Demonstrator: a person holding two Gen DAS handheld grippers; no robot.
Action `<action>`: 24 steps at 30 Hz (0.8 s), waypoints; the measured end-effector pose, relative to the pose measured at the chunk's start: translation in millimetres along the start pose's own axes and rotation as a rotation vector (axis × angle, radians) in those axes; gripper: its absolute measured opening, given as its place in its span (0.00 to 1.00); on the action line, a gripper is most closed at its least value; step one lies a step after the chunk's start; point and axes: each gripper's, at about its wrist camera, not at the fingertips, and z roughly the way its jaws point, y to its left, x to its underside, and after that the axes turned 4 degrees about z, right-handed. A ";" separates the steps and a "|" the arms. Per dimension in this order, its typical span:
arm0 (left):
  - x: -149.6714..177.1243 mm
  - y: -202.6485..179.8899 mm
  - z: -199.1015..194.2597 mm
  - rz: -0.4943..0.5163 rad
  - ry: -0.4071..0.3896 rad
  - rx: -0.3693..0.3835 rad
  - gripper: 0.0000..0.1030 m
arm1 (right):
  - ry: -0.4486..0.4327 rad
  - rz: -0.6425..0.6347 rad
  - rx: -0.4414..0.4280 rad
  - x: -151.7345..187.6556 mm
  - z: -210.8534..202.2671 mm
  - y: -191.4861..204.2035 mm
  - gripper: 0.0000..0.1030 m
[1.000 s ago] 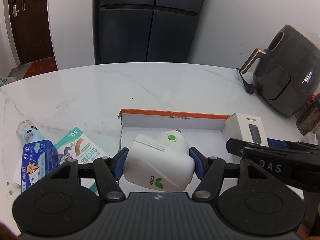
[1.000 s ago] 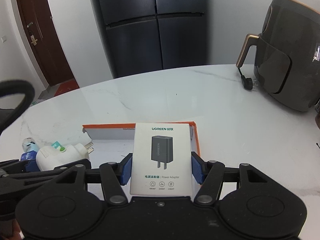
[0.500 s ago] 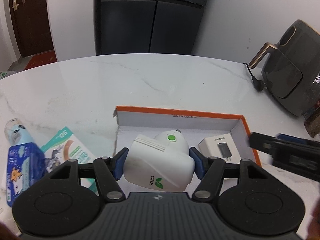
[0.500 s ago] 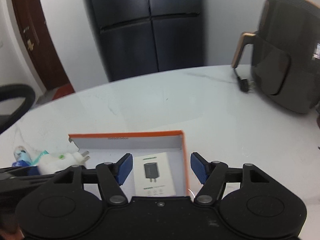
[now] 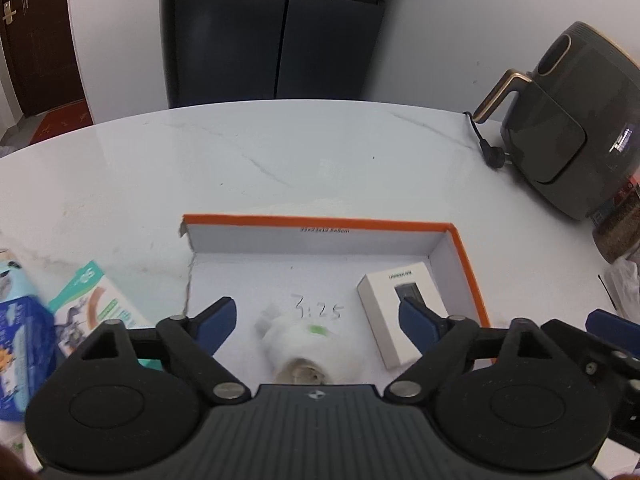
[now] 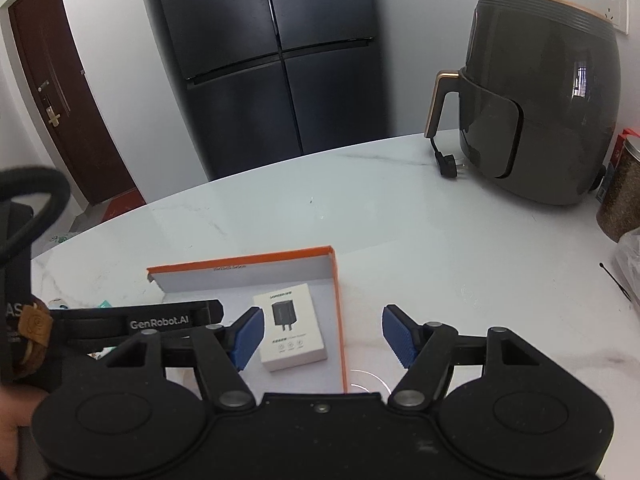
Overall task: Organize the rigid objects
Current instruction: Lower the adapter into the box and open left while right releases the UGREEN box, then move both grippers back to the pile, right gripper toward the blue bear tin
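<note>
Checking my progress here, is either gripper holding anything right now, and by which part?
Nothing. The left gripper and right gripper are open; the white plug and charger box lie in the tray.

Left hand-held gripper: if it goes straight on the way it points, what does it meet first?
Most likely the blurred white plug-in device lying between the open fingers of the left hand-held gripper, on the floor of the orange-edged box. Depth is unclear.

Black left gripper and right gripper, blue ribbed pads, silver screws, "GenRobot.AI" lettering.

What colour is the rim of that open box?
Orange, around white inner walls; the box rim shows best in the left wrist view.
</note>
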 end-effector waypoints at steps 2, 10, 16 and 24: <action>2.5 4.0 -10.6 0.002 0.004 -0.003 0.91 | 0.000 0.007 -0.006 3.2 -5.2 3.4 0.77; 15.6 40.7 -58.9 -0.049 -0.006 -0.047 0.95 | -0.002 0.003 -0.029 18.0 -27.8 29.6 0.79; 32.9 67.5 -94.1 -0.081 -0.012 -0.093 0.95 | 0.012 -0.019 -0.065 32.9 -40.3 60.4 0.79; 54.0 103.2 -129.9 -0.116 -0.031 -0.126 0.95 | 0.020 -0.058 -0.101 48.7 -54.1 104.2 0.80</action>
